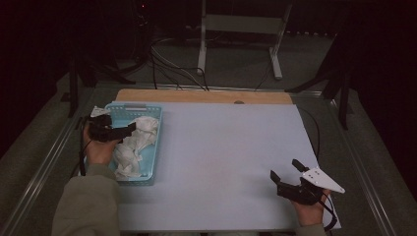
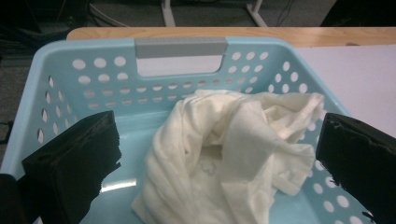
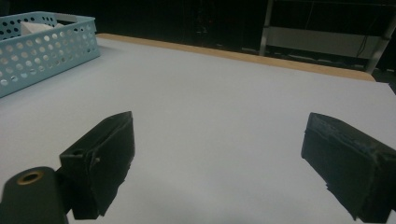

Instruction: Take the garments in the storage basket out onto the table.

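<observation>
- Over the basket, near its left wall, your left gripper hangs with jaws spread wide and nothing between them.
- Cloth lies crumpled inside the basket, straight ahead of that gripper and below its jaws; in the left gripper view it sits centred in the gap, touching neither pad as far as I can tell.
- Cloth's long axis runs along the basket's length, from the handle end back toward you, roughly across the line your jaws would close on.
- Left hand is clearly nearer; your right gripper is well apart from the basket, out over the bare mat, jaws also wide open and empty.
- My read: next move is a short drop onto the cloth's raised fold, then close. Watch the left jaw against the basket's wall.
</observation>
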